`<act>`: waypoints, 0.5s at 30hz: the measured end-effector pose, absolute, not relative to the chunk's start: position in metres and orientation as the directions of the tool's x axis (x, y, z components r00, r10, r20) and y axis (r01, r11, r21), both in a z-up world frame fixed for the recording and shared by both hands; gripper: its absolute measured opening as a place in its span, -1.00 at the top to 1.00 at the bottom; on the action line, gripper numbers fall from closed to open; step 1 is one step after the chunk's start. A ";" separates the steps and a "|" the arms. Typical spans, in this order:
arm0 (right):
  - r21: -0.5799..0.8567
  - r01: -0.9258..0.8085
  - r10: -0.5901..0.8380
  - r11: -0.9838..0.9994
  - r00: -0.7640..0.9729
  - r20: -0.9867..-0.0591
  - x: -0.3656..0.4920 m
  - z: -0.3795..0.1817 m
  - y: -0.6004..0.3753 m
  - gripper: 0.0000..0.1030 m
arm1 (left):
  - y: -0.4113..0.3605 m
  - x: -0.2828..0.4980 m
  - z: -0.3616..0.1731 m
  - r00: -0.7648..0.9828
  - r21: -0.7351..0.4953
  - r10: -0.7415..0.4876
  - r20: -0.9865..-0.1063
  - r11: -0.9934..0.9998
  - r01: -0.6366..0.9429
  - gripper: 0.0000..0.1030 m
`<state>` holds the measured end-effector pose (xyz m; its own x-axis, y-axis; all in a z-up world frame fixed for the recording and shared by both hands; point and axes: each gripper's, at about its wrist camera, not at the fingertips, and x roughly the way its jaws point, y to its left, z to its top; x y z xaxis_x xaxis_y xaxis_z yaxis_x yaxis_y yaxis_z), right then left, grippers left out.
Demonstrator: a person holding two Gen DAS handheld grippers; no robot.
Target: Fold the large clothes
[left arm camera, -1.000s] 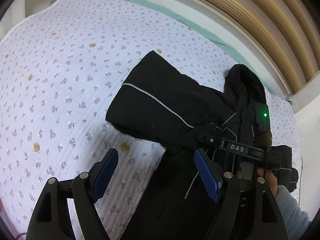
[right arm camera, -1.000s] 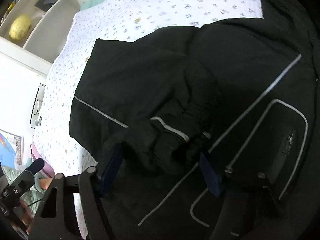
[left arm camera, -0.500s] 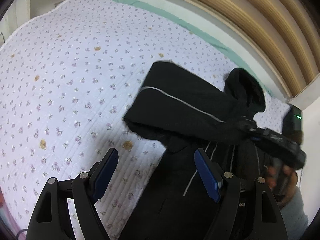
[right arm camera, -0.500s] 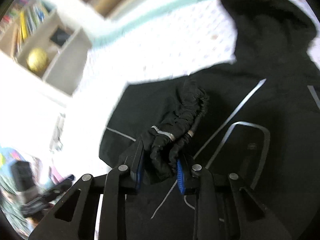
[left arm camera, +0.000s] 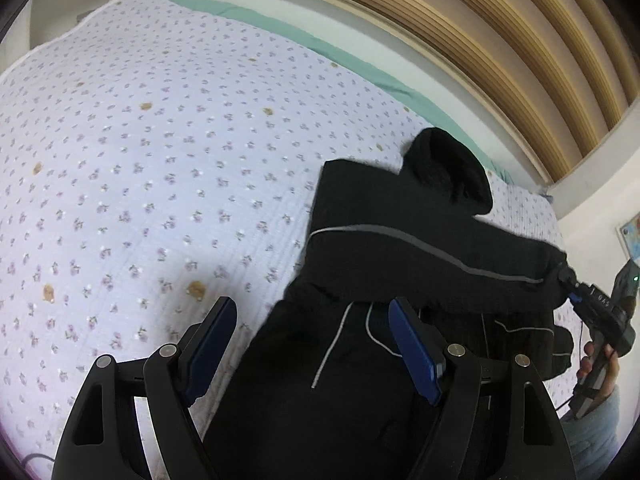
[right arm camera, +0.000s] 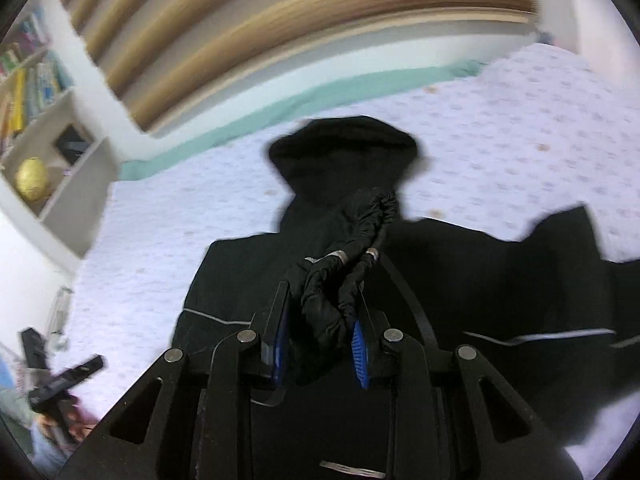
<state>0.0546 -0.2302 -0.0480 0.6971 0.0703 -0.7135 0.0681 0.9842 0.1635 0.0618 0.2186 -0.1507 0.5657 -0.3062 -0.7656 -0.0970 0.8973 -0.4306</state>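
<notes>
R gripper point(right arm camera: 320, 344) clamps sleeve cuff point(right arm camera: 340, 280), sleeve stretched across jacket point(left arm camera: 360, 380) toward R; L gripper point(left arm camera: 312, 344) wide, empty.

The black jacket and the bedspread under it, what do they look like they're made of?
The black jacket looks like thin synthetic shell fabric, matte, probably nylon or polyester: its cuff crumples into fine wrinkles in the right gripper, and grey piping runs along the seams. The bedspread looks like quilted cotton, soft and matte, with stitched ridges and a small floral print.
</notes>
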 end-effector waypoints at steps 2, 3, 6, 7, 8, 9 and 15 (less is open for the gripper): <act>0.127 0.106 0.024 0.986 0.669 -0.743 0.052 -0.060 -0.248 0.42 | 0.214 0.063 -0.150 0.562 -0.428 -0.310 -0.767 0.900 -0.088 -0.54; 0.113 0.116 0.010 0.987 0.653 -0.757 0.050 -0.067 -0.252 0.42 | 0.212 0.064 -0.149 0.562 -0.424 -0.308 -0.768 0.902 -0.085 -0.54; 0.051 0.162 -0.050 0.985 0.566 -0.823 0.060 -0.111 -0.264 0.42 | 0.210 0.065 -0.147 0.559 -0.416 -0.304 -0.771 0.906 -0.082 -0.54; 0.038 0.175 -0.064 0.984 0.544 -0.837 0.062 -0.125 -0.268 0.42 | 0.209 0.065 -0.146 0.560 -0.410 -0.299 -0.773 0.908 -0.082 -0.54; 0.029 0.192 -0.076 0.981 0.517 -0.853 0.064 -0.141 -0.273 0.42 | 0.209 0.065 -0.146 0.560 -0.408 -0.296 -0.774 0.909 -0.082 -0.54; 0.023 0.220 -0.088 0.975 0.482 -0.872 0.068 -0.159 -0.278 0.41 | 0.208 0.065 -0.145 0.560 -0.403 -0.292 -0.775 0.912 -0.082 -0.54; -0.047 0.365 -0.194 0.930 0.378 -0.905 0.070 -0.213 -0.296 -0.14 | 0.207 0.065 -0.146 0.551 -0.385 -0.278 -0.786 0.919 -0.087 -0.54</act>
